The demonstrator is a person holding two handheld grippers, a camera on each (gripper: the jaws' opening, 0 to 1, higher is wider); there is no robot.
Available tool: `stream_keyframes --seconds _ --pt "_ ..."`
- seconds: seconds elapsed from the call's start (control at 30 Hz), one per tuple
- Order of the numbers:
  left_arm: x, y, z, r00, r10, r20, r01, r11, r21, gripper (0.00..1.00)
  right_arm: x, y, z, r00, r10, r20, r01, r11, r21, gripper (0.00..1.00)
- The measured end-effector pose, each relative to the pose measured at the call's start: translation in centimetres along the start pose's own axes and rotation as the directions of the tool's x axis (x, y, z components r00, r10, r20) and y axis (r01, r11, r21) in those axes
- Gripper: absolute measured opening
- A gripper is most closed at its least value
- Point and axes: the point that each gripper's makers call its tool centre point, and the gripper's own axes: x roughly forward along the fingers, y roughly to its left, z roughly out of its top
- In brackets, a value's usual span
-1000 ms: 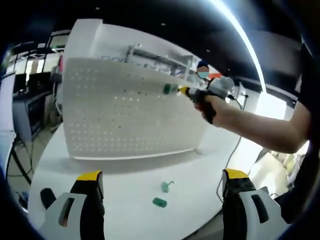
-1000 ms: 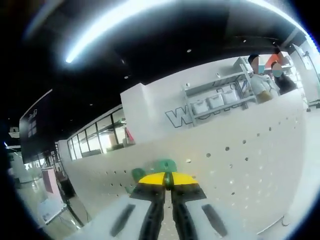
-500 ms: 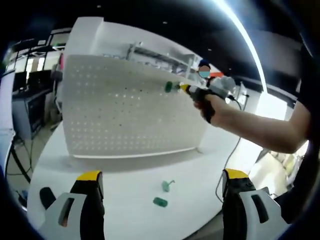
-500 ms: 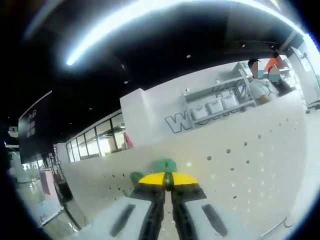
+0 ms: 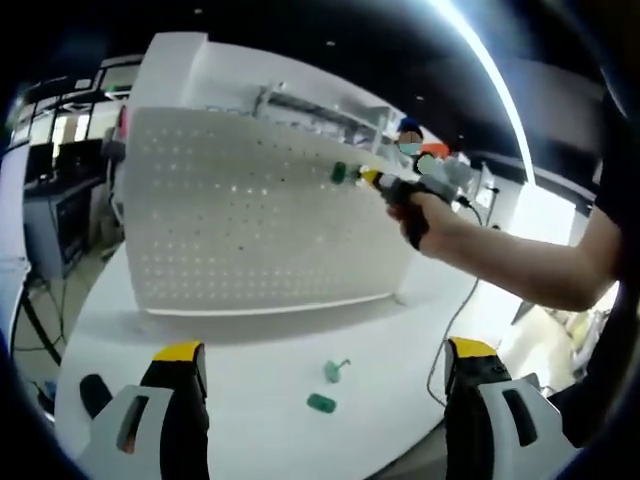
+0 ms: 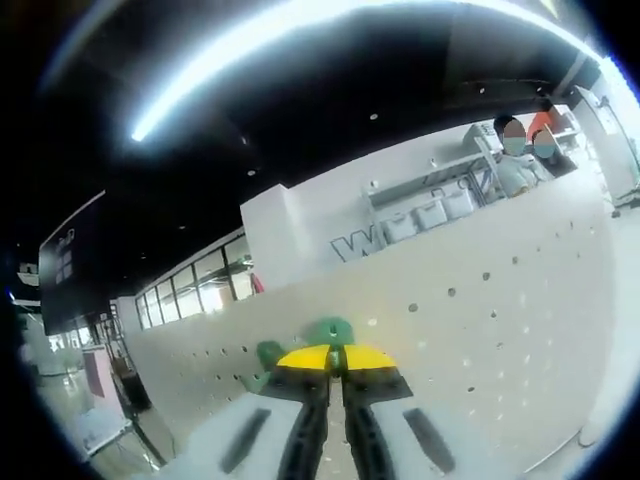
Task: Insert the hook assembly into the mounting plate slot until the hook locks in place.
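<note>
Pegboard [image 5: 240,215] standing upright on a white round table [image 5: 250,370], pierced with rows of small holes. Left gripper [image 5: 325,395] low in its own view, jaws spread wide with nothing between them, yellow-tipped, hovering above the table's near edge. Between those jaws, farther off, two loose green hooks on the tabletop: one [image 5: 334,371] nearer the board, the other [image 5: 320,403] closer to the camera. High on the board, a third green hook [image 5: 342,173] pinched in the right gripper [image 5: 366,179], held at the perforated face by a hand [image 5: 415,210]. In the right gripper view, jaws of that gripper [image 6: 336,356] closed to a thin slit on the green hook [image 6: 328,331], pressed against the pegboard [image 6: 470,350]; whether seated in a hole cannot be told.
</note>
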Motion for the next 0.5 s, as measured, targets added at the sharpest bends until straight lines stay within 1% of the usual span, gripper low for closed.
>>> stream_keyframes --seconds 0.23,0.33,0.4,0.5 --pt "0.09 -0.09 -0.1 1.0 0.001 0.001 -0.001 1.0 -0.006 1.0 0.08 0.12 -0.11 1.0 -0.019 0.008 0.019 1.0 -0.001 0.0" --pt "-0.05 -0.1 0.06 1.0 0.001 0.009 -0.001 1.0 -0.011 1.0 0.13 0.25 -0.11 0.999 -0.036 0.006 0.037 0.998 -0.048 0.0" --pt "-0.2 0.01 0.04 1.0 0.005 0.011 -0.005 1.0 -0.013 1.0 0.06 0.26 -0.09 0.998 -0.055 0.001 0.055 0.989 -0.134 0.01" --pt "-0.52 0.27 -0.14 1.0 0.012 0.014 -0.011 1.0 -0.02 1.0 0.07 0.43 -0.25 0.998 -0.062 0.014 0.063 0.991 -0.115 0.01"
